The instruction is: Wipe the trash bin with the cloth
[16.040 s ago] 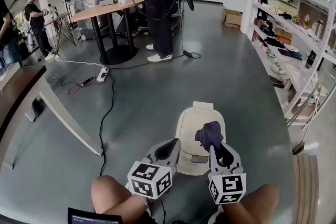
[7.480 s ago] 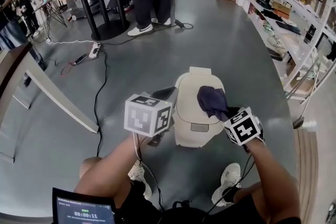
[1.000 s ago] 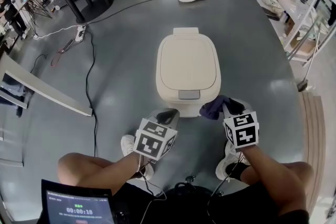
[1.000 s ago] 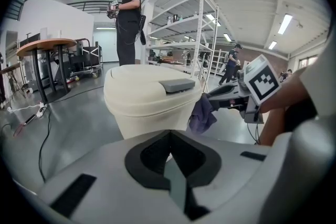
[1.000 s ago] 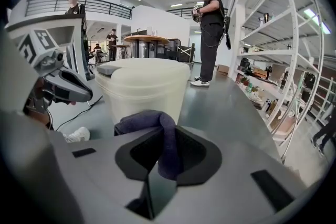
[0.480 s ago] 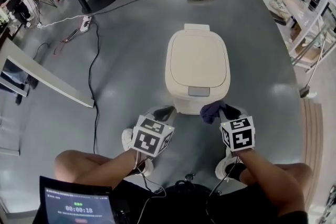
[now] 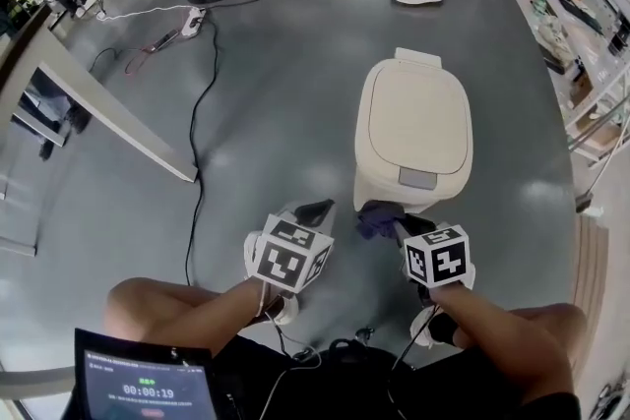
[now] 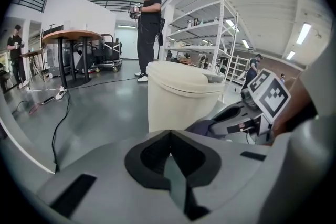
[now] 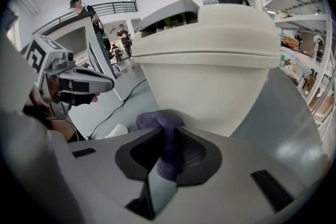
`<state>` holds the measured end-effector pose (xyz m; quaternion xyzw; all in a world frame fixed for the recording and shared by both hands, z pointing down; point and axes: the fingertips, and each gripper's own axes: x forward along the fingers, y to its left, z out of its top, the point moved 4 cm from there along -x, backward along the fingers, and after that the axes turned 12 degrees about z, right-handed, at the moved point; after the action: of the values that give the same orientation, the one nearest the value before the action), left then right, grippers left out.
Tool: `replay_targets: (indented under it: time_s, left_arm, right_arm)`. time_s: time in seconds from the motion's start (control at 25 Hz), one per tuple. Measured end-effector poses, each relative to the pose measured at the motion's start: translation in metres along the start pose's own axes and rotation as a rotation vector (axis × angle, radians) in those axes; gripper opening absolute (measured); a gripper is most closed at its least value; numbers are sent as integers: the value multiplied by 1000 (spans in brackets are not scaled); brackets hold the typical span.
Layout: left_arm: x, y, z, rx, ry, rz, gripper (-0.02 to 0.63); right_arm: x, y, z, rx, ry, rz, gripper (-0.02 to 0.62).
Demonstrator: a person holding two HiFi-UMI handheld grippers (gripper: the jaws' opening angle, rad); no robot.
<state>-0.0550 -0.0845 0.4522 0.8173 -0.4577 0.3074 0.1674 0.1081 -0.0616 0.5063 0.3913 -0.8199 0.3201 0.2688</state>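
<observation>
Trash bin (image 7: pixel 413 138), cream, lid down, stands on grey floor (image 7: pixel 276 113). Purple cloth (image 9: pixel 160 120) clamped in R tool (image 9: pixel 167 131), against bin's lower front. L tool (image 8: pixel 169 140): jaws together, empty, near bin, not touching.

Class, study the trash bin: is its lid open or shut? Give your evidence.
Shut. The lid lies flat on the trash bin. In the right gripper view its rim meets the body with no gap showing.

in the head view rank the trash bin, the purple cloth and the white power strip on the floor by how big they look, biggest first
1. trash bin
2. cloth
3. power strip; it lies farther from the camera, so its real size against the cloth is unsure.
</observation>
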Motion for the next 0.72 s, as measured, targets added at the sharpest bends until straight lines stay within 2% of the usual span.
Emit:
replay_targets:
  time_s: [0.12, 0.36, 0.72]
  left_arm:
    - [1, 2, -1, -13, 0, 10, 2]
    - [2, 2, 0, -37, 5, 15, 2]
    - [1, -5, -4, -8, 10, 3, 2]
  right_arm:
    - [9, 5, 3, -13, 9, 29, 69]
    - [17, 1, 8, -42, 37, 14, 69]
    - [10, -9, 0, -27, 44, -11, 69]
